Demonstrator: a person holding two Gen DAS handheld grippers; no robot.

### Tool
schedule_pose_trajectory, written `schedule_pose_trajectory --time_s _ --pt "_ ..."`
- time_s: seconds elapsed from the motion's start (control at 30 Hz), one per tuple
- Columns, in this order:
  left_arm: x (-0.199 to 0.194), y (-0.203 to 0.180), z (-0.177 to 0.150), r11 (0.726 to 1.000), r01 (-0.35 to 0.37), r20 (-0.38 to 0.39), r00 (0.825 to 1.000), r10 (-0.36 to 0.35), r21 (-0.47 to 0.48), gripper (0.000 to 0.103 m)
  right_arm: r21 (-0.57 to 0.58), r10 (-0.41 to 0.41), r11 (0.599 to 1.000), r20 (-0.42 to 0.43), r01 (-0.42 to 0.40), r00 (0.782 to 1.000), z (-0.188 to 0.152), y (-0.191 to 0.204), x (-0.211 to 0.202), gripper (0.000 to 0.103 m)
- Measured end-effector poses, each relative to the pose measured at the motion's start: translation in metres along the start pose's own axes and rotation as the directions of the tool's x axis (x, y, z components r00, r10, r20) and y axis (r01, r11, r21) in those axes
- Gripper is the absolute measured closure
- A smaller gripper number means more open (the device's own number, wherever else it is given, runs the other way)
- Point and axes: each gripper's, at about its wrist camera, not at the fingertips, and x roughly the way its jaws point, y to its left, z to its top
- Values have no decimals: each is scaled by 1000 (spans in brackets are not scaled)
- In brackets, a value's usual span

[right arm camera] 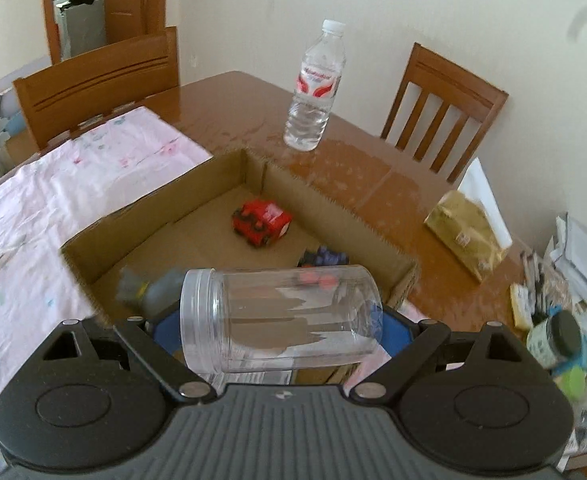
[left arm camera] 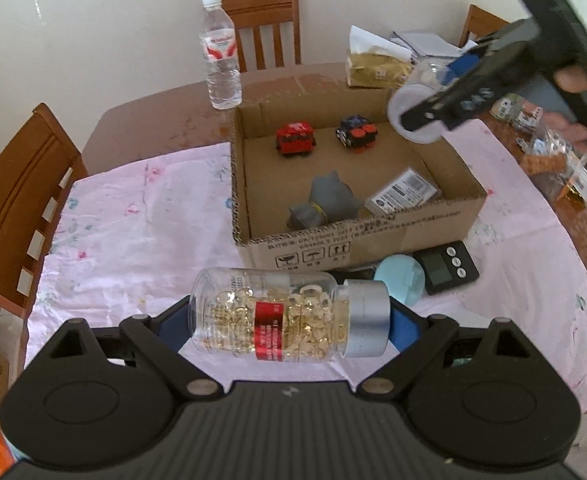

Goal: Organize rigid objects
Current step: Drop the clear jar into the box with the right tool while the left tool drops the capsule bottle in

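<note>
My left gripper (left arm camera: 289, 320) is shut on a clear capsule bottle (left arm camera: 277, 314) with a silver cap, held sideways above the pink cloth, just in front of the cardboard box (left arm camera: 373, 236). My right gripper (right arm camera: 281, 324) is shut on an empty clear jar (right arm camera: 277, 320), held sideways over the box's near right corner (right arm camera: 401, 280); it also shows in the left wrist view (left arm camera: 445, 100). In the box lie a red toy car (left arm camera: 295, 138), a blue toy car (left arm camera: 355, 132), a grey figure (left arm camera: 325, 200) and a small packet (left arm camera: 401, 192).
A water bottle (left arm camera: 219, 56) stands behind the box on the wooden table (right arm camera: 233, 100). A black scale (left arm camera: 445, 266) and a light blue round thing (left arm camera: 399, 280) lie in front of the box. A tissue pack (right arm camera: 465, 236), papers and small jars clutter the right side. Chairs surround the table.
</note>
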Motion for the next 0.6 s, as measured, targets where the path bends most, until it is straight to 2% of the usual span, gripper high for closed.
schedule_pose_trajectory --time_s 0.07,0.1,0.2,0.43,0.6 --pt "0 0 1 1000 -3 4 1000 3 -8 9 -9 -22 1000 4 22 1000 6 -1 11 5" --pt "-1 1 2 1000 -4 4 1000 4 -12 9 -8 -22 1000 -3 22 1000 8 -2 17 1" --pt "-2 1 4 1000 -6 10 1000 6 -15 9 27 -1 1000 -12 2 1000 7 -4 21 0" --pt "1 6 12 1000 -3 19 1000 4 -28 9 105 38 994 -3 -37 999 -10 -2 1 0" --pt "7 10 30 1000 1 41 999 0 -25 9 194 19 981 7 -20 1000 -24 2 -22 0"
